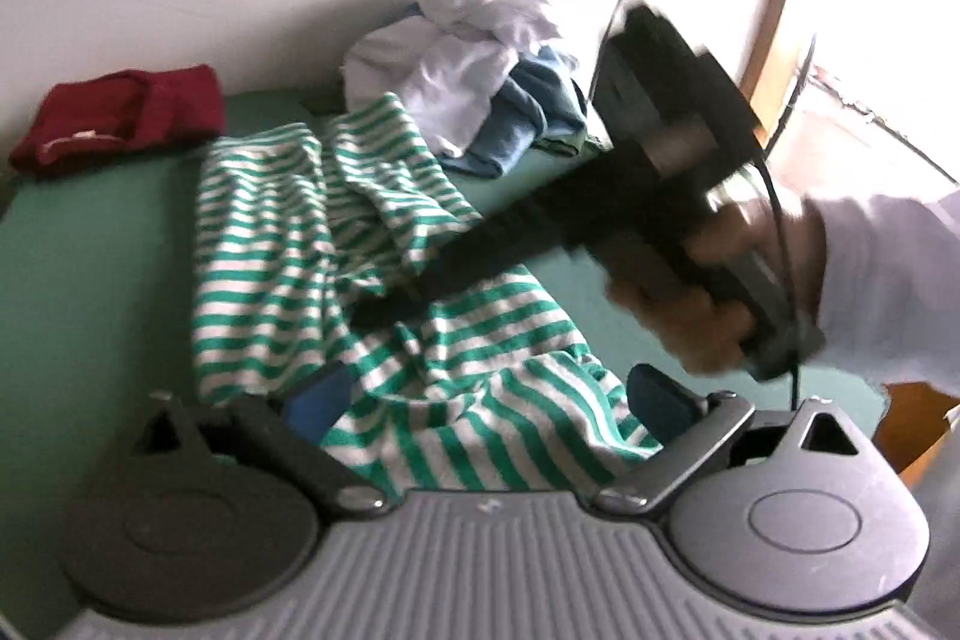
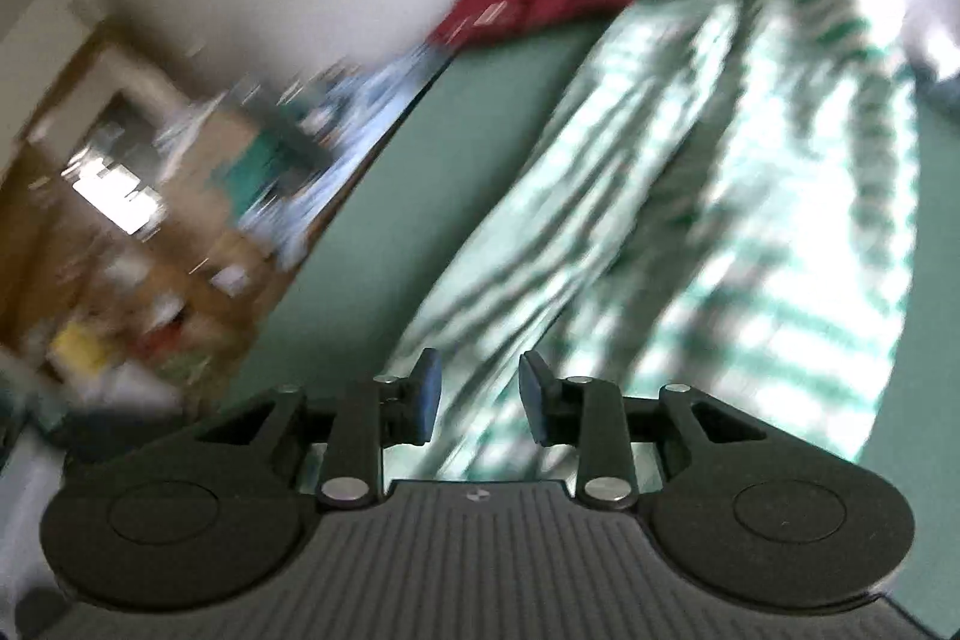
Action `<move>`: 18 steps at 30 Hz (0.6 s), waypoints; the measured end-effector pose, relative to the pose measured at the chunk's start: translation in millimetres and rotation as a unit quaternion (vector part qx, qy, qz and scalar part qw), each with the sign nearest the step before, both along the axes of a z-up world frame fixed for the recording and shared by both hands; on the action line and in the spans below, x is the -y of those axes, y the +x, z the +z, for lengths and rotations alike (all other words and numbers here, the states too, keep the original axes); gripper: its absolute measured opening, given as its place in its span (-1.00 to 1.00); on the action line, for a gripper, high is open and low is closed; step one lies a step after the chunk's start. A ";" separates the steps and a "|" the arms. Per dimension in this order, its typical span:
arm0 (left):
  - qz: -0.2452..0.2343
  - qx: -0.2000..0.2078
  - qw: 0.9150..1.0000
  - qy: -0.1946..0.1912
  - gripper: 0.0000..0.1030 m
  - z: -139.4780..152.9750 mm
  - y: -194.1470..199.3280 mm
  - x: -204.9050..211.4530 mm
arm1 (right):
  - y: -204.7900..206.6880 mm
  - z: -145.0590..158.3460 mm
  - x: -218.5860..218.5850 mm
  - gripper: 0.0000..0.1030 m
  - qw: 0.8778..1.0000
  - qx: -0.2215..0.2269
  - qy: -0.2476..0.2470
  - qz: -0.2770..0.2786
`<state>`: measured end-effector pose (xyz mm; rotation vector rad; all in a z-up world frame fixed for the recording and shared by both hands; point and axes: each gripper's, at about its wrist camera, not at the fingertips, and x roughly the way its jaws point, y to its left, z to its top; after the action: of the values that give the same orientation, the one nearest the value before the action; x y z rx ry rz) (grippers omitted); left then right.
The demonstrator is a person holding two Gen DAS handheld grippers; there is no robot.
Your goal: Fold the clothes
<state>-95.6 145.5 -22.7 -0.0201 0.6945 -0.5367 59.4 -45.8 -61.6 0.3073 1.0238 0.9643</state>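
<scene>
Striped cloth fills the gap between the blue pads of the left tool (image 1: 489, 397), whose fingers stand wide apart with the green-and-white striped garment (image 1: 312, 232) bunched between and just ahead of them; whether either pad presses the cloth cannot be told. That garment lies rumpled on the green surface (image 1: 84, 280), creased in long ridges, one edge folded over on itself near the left tool. In the left wrist view the right tool (image 1: 384, 313) reaches in from the right, held in a person's hand (image 1: 690, 304) with a white sleeve (image 1: 888, 280) behind it, its dark tip low over the middle of the striped garment. In the right wrist view, which is heavily blurred, the right tool's (image 2: 480, 397) fingers are parted with a clear gap and nothing between them, the stripes just beyond. A folded dark red garment (image 1: 120, 118) sits at the far left edge of the surface, well apart, and a heap of white and blue clothes (image 1: 480, 70) lies at the far side.
</scene>
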 end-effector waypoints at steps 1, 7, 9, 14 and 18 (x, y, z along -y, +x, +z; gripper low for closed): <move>0.005 -0.006 1.000 0.000 0.93 3.7 -2.2 -5.5 | -8.8 -2.2 2.1 -0.38 1.000 -0.009 0.003 0.021; 0.014 -0.028 0.999 0.037 0.93 7.6 3.2 -32.1 | -24.9 -25.8 -5.6 -0.77 0.999 -0.022 -0.007 0.029; 0.003 -0.036 0.999 0.035 0.93 10.0 16.1 -43.7 | -29.1 -19.3 2.8 -0.81 1.000 -0.014 0.006 0.022; -0.027 -0.068 0.997 0.000 0.92 2.7 48.3 -55.9 | -41.6 -14.1 5.3 -0.82 1.000 0.013 -0.025 0.012; -0.050 -0.096 0.994 -0.031 0.84 -6.6 74.7 -62.4 | -49.5 -22.1 -4.3 -0.74 0.999 0.018 -0.046 -0.010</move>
<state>-20.9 207.8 -29.3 -0.0971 0.8690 -0.6585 9.9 -41.4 -83.7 0.2228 1.0272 0.8994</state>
